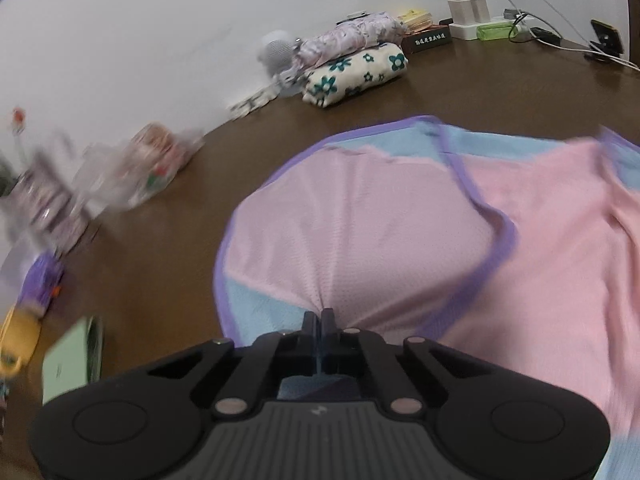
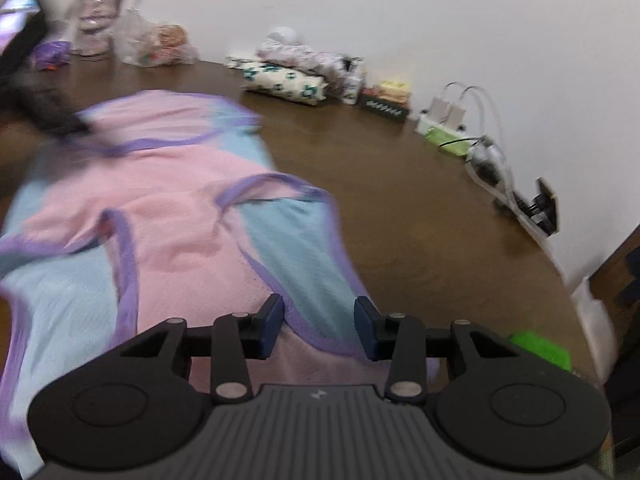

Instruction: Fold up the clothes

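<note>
Your left gripper (image 1: 322, 314): jaws pinched tight on pink mesh of garment (image 1: 400, 220), fabric puckering at grip. Your right gripper (image 2: 320, 322): jaws part-open, straddling purple-trimmed hem, pads not pressing cloth. Garment, pink and light blue, lies spread on brown bench (image 2: 400, 208), long axis running away from right gripper toward left gripper. Bare bench right of garment, roomy. Far edge along wall: folded floral blanket (image 1: 356, 72), plastic bags (image 1: 156, 160), power strip with chargers (image 1: 476, 20). Green object (image 2: 540, 348) by right gripper, at bench edge.
</note>
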Demonstrator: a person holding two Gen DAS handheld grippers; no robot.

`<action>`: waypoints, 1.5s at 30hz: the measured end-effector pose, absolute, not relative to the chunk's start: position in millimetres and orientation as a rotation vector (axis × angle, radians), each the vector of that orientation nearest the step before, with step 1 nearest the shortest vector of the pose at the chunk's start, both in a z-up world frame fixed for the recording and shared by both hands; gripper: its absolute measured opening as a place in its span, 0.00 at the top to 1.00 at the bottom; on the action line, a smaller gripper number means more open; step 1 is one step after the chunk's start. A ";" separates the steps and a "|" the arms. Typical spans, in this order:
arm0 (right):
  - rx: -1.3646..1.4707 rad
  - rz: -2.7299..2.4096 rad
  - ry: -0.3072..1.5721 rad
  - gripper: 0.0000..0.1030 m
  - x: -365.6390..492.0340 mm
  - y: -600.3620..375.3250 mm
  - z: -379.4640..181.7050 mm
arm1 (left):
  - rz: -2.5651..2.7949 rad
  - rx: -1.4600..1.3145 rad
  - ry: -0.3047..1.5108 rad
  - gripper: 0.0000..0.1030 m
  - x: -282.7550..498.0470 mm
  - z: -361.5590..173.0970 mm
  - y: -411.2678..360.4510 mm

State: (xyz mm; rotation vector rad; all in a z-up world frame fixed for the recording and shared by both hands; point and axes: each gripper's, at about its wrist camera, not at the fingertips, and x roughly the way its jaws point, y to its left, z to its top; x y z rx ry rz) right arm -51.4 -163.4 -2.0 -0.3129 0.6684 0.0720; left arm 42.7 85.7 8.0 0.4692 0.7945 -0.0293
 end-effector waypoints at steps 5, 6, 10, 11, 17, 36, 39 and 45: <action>-0.306 0.044 0.623 0.69 -48.9 -165.9 7.0 | -0.016 0.454 0.842 1.00 -27.6 16.8 98.9; -0.280 0.079 0.608 0.69 -54.2 -167.1 12.9 | -0.024 0.430 0.857 0.95 -36.8 20.2 103.9; -0.148 0.317 0.657 0.68 -75.0 -170.6 21.7 | -0.146 0.223 0.778 0.80 -46.4 43.0 126.1; -0.139 0.348 0.676 0.68 -77.8 -169.4 19.3 | -0.175 0.195 0.761 0.75 -45.3 44.7 127.6; -0.157 0.291 0.721 0.69 -74.7 -168.1 4.1 | -0.231 0.227 0.784 0.73 -32.6 23.7 113.2; -0.236 0.072 0.654 0.69 -11.2 -171.9 5.2 | -0.333 0.072 0.756 0.69 -83.8 36.4 135.7; -0.177 0.173 0.620 0.68 -30.9 -171.9 21.8 | -0.377 0.018 0.747 0.64 -76.2 38.4 136.4; -0.070 0.411 0.656 0.66 -41.2 -151.0 26.4 | -0.421 0.023 0.799 0.60 -37.4 31.4 102.1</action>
